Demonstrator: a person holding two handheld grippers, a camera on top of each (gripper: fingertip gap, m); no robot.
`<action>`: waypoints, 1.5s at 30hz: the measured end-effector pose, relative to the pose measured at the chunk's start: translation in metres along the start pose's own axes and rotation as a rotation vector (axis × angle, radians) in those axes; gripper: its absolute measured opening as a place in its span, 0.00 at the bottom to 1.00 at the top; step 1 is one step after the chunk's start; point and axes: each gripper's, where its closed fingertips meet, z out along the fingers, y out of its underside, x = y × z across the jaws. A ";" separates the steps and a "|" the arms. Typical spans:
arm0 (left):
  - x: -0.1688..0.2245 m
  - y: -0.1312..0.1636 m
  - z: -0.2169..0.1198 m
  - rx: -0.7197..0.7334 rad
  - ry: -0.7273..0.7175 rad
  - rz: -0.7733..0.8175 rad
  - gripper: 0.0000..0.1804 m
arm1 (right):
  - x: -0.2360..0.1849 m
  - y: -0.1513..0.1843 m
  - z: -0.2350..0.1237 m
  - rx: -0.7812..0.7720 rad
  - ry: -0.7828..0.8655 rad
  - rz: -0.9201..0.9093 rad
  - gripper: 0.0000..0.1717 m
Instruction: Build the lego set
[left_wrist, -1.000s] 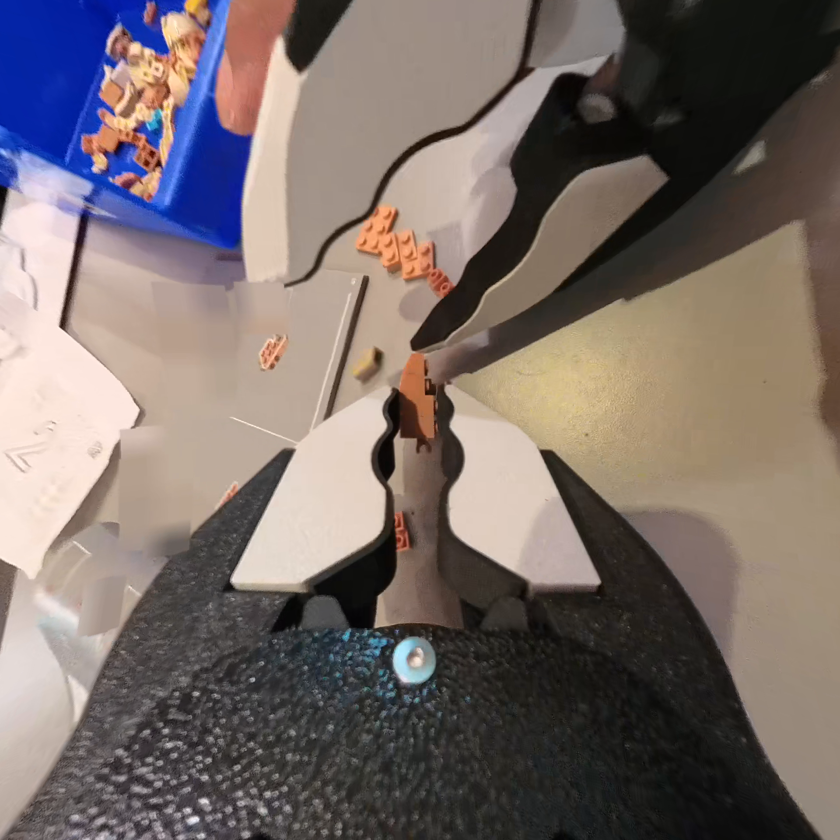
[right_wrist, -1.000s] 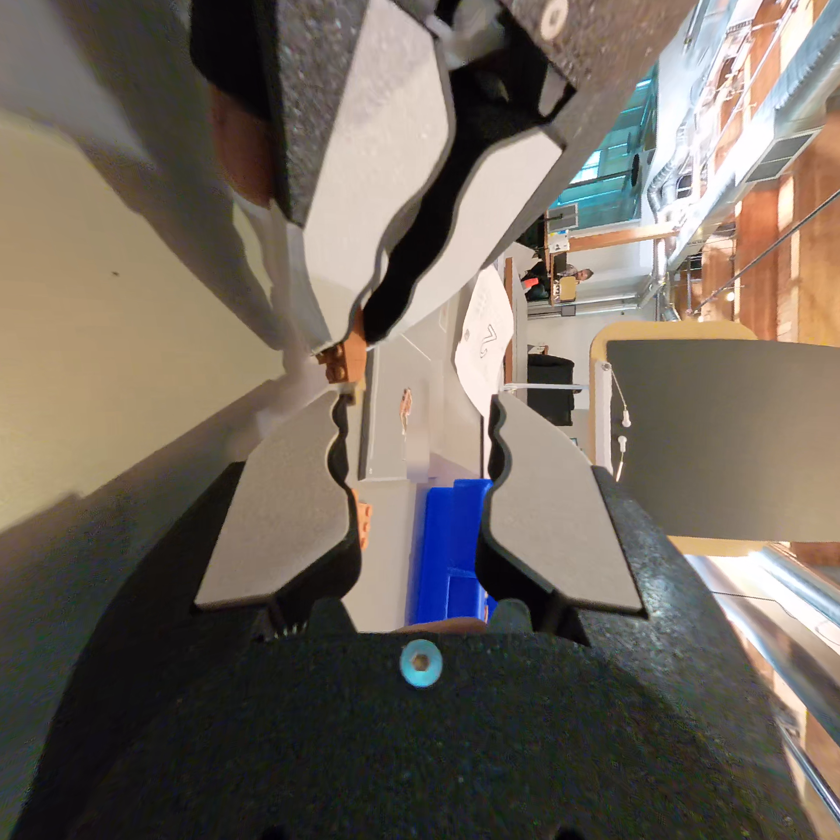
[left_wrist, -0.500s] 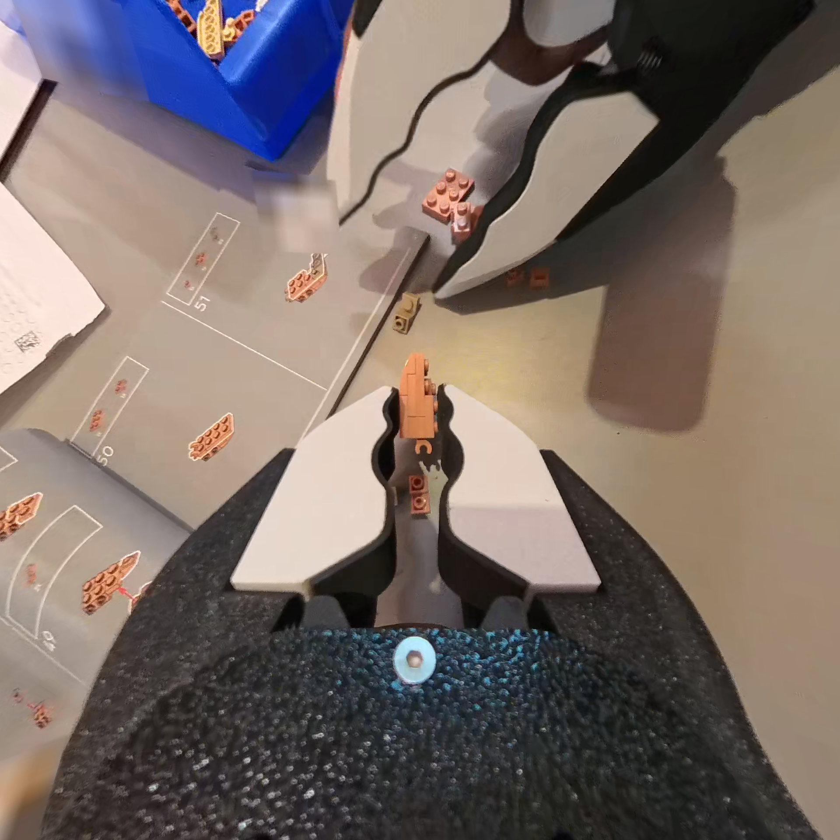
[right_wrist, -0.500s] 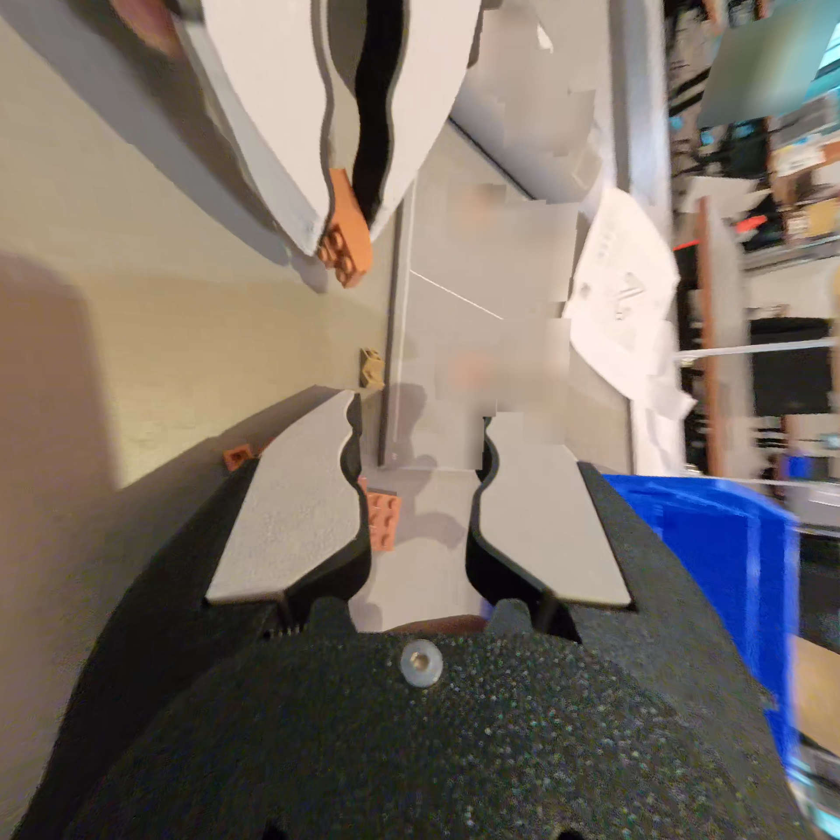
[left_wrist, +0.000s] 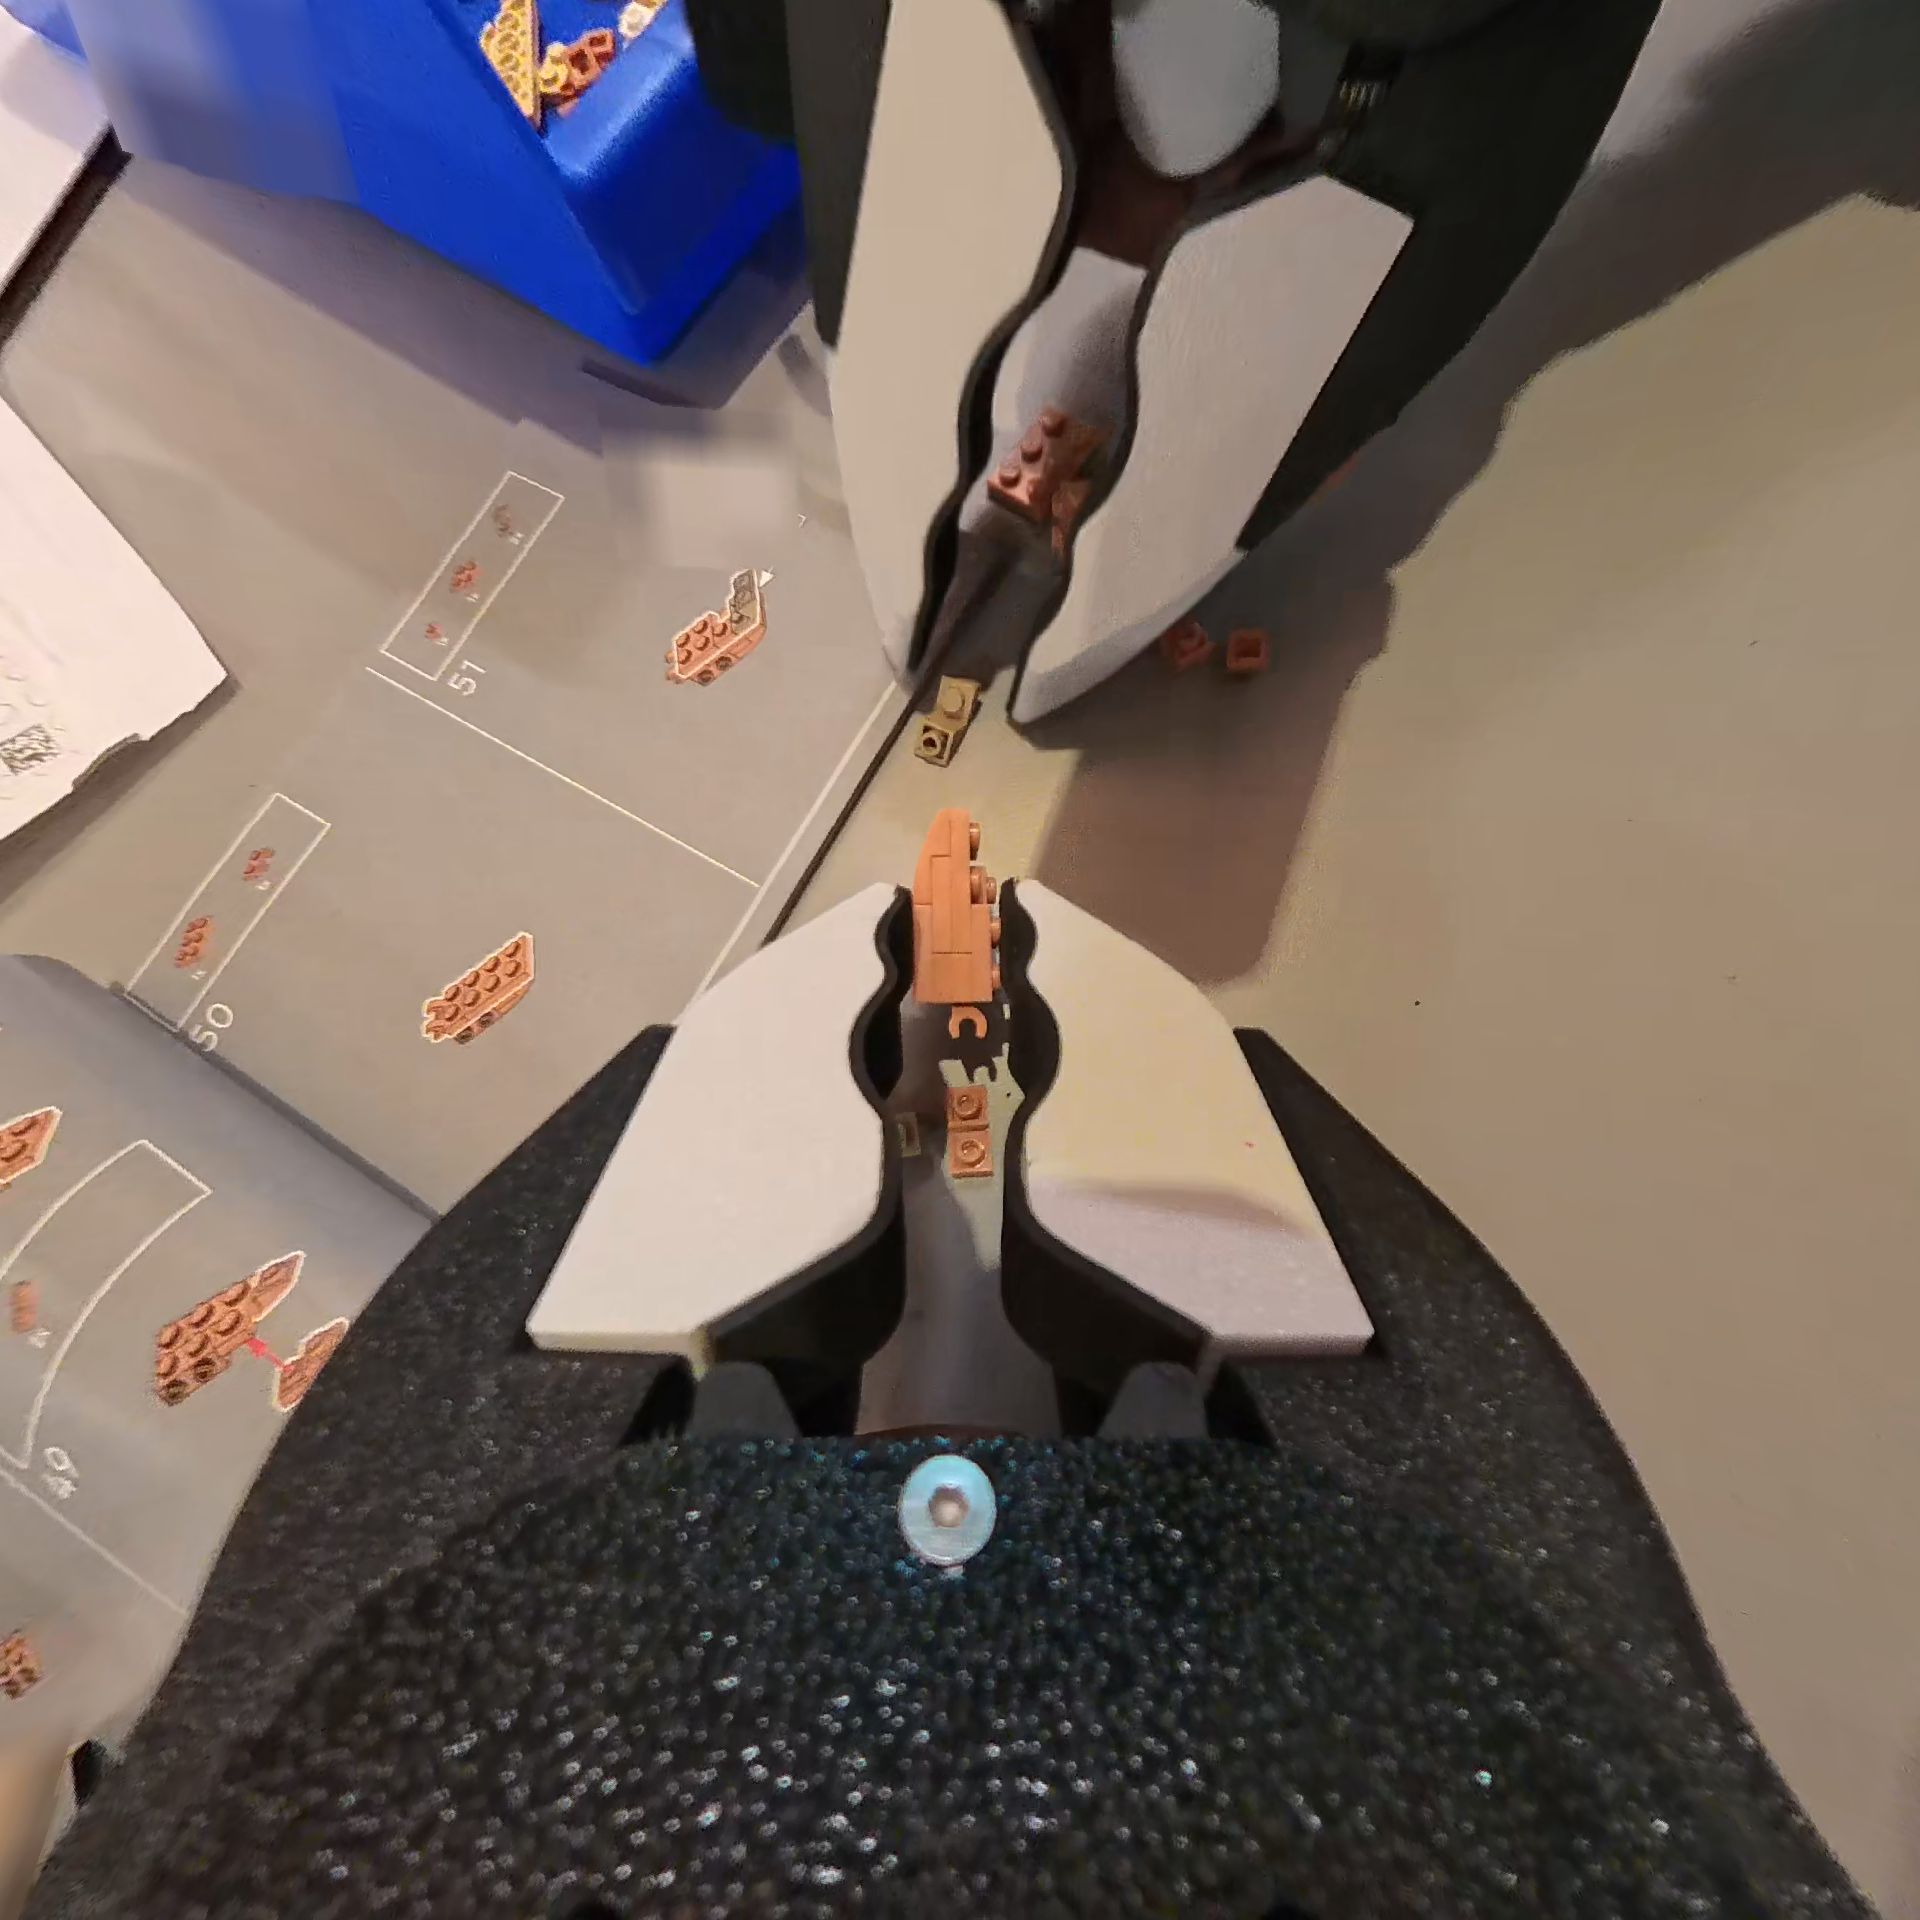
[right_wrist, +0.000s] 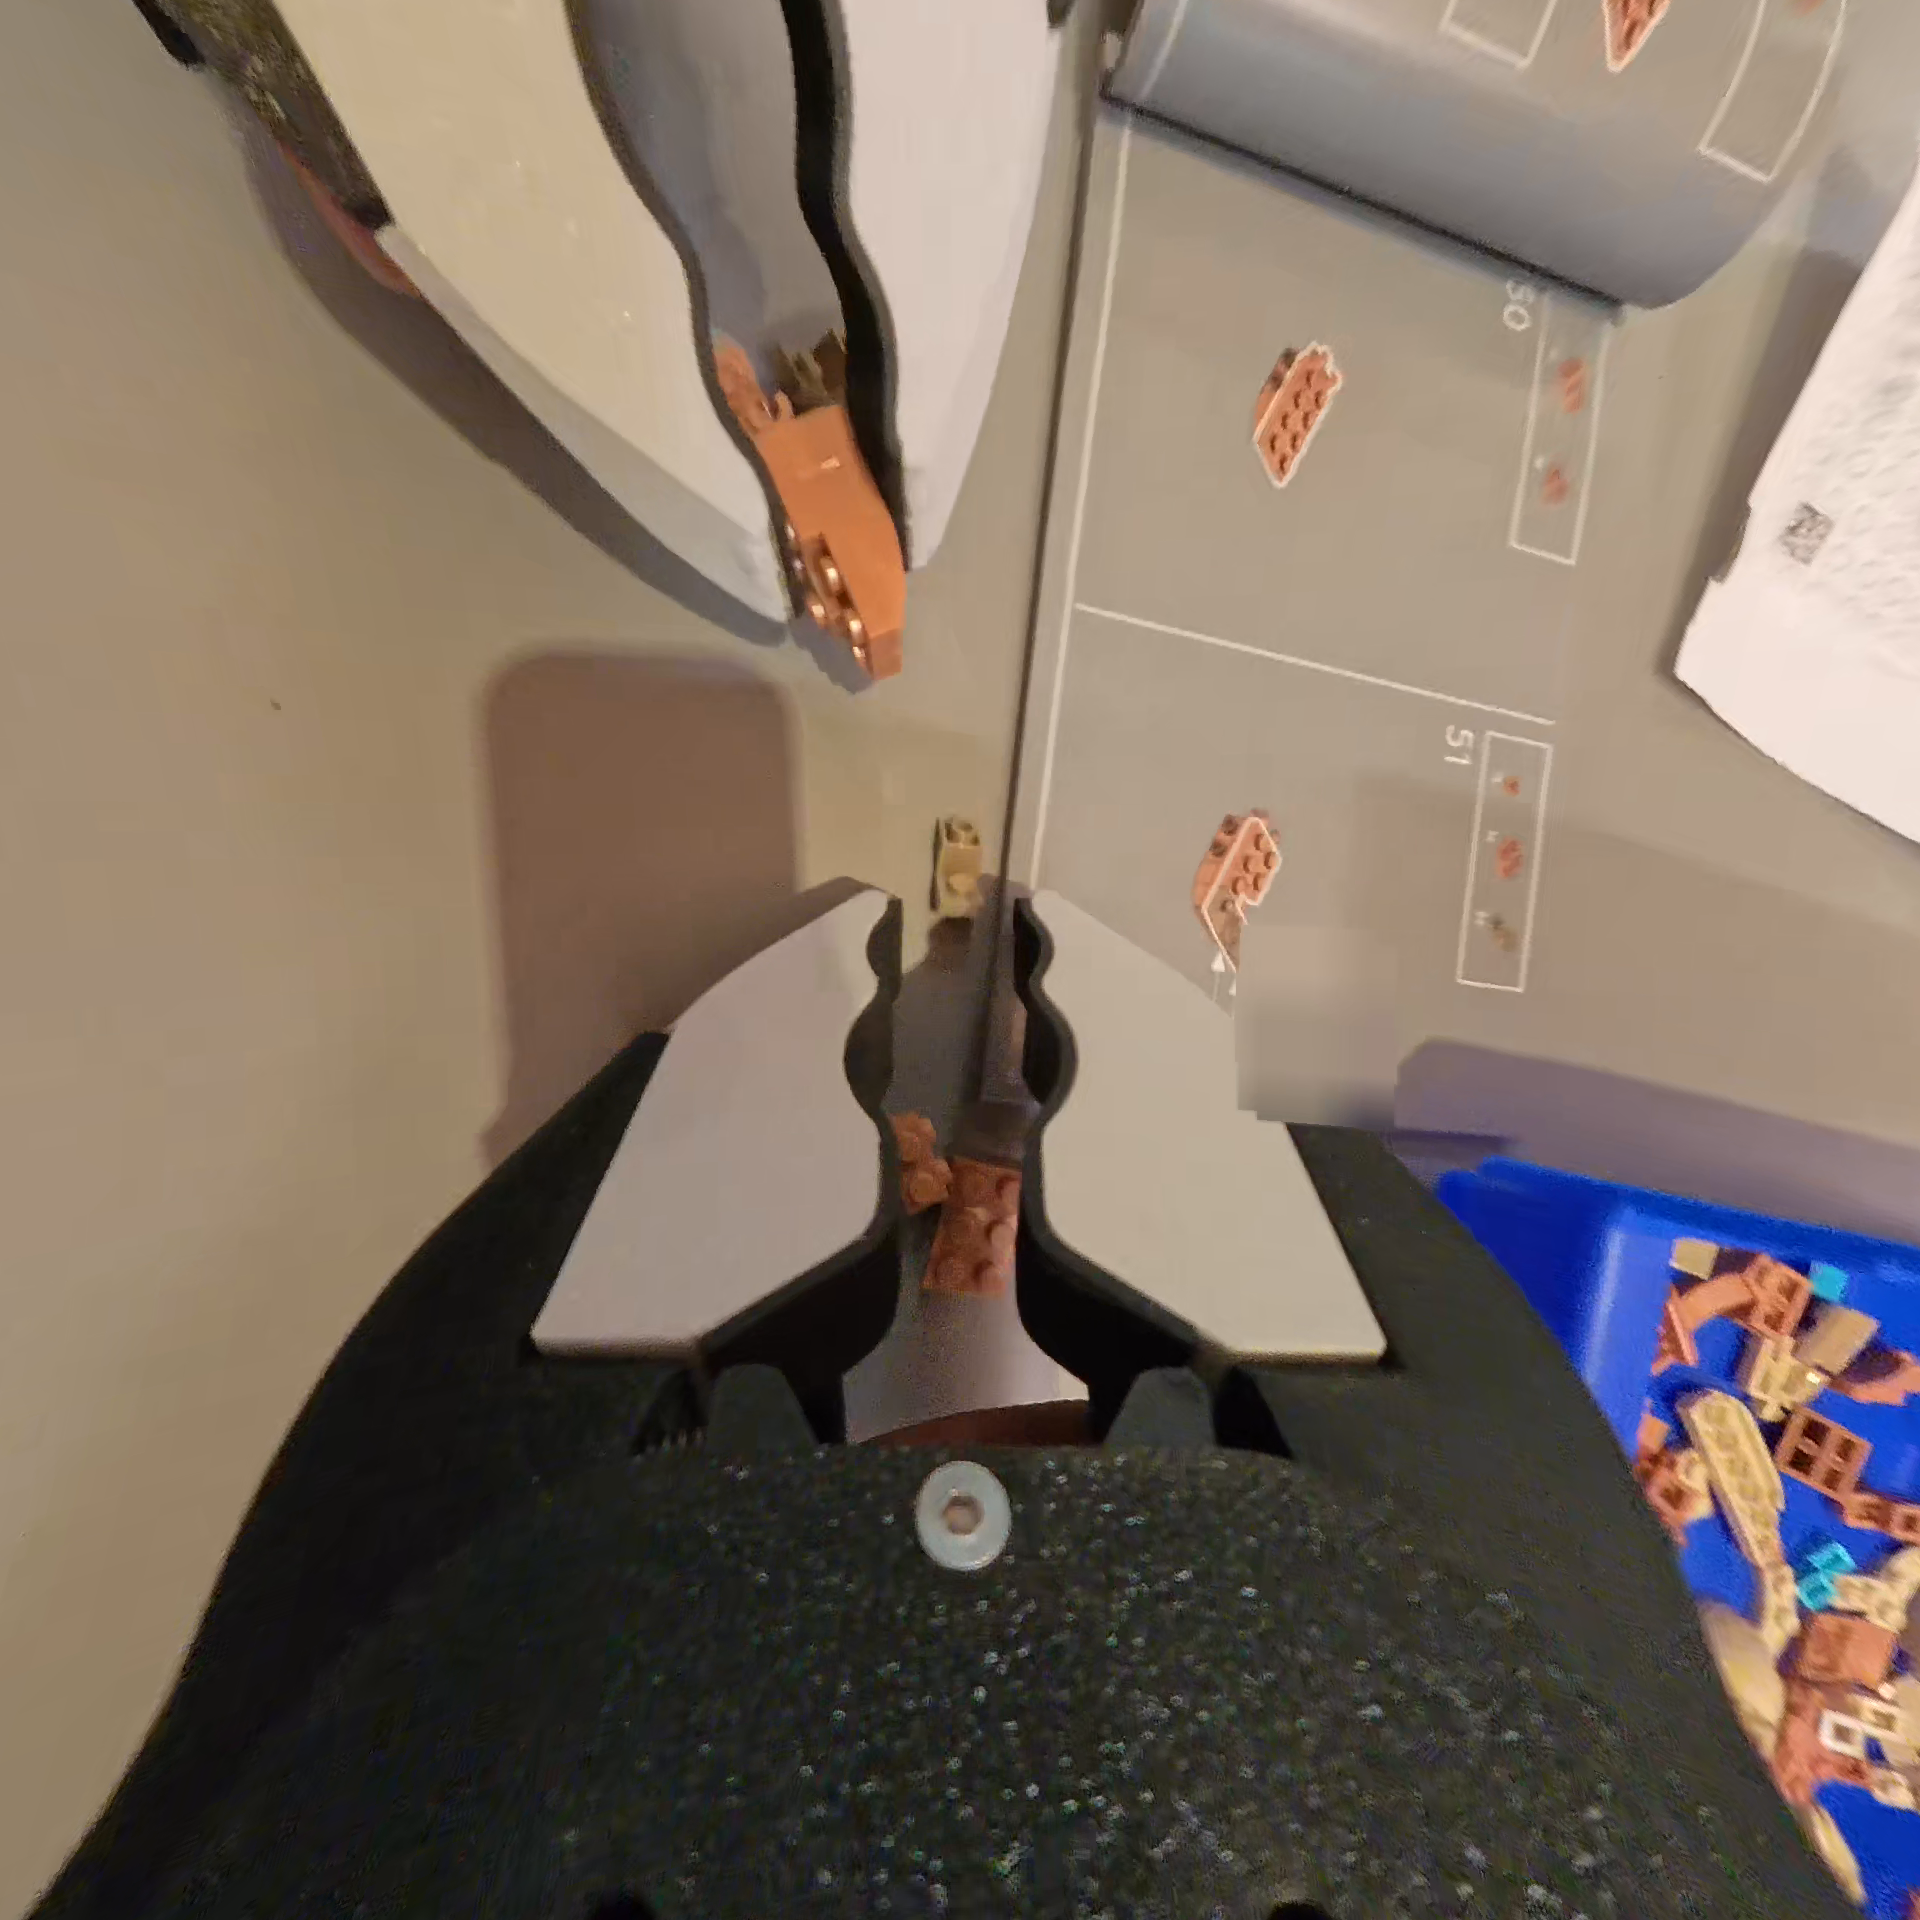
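My left gripper (left_wrist: 951, 904) is shut on an orange-brown brick assembly (left_wrist: 948, 920), held upright above the beige table (left_wrist: 1507, 1039). The assembly also shows in the right wrist view (right_wrist: 836, 540), sticking out of the left gripper's tips. My right gripper (right_wrist: 958, 914) points down at the table with its jaws narrowed. A small tan brick (right_wrist: 956, 868) lies on the table just ahead of its fingertips (right_wrist: 831, 935), with gaps at both sides. In the left wrist view the tan brick (left_wrist: 945, 717) lies at the right gripper's tips (left_wrist: 966, 686).
A grey instruction booklet (left_wrist: 416, 727) lies open to the left, its edge beside the tan brick. A blue bin (right_wrist: 1714, 1455) holds several loose bricks. Brown bricks (right_wrist: 966, 1216) lie under the right gripper. Two small brown pieces (left_wrist: 1216, 649) and white paper (left_wrist: 83, 623) lie nearby. The grippers' ends are close to 5 cm from one another.
My right gripper drew away from the left one, came down over the tan brick and narrowed its jaws. The left gripper kept its hold on the orange-brown assembly.
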 end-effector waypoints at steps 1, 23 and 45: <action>0.000 0.000 0.000 0.003 0.000 -0.001 0.08 | -0.002 -0.002 0.001 -0.002 -0.017 0.006 0.12; 0.003 0.002 0.000 0.010 0.060 -0.031 0.08 | -0.052 -0.005 -0.010 -0.018 -0.235 0.090 0.20; 0.013 0.010 -0.003 -0.034 0.177 -0.116 0.08 | -0.033 -0.024 -0.004 0.075 -0.084 -0.178 0.11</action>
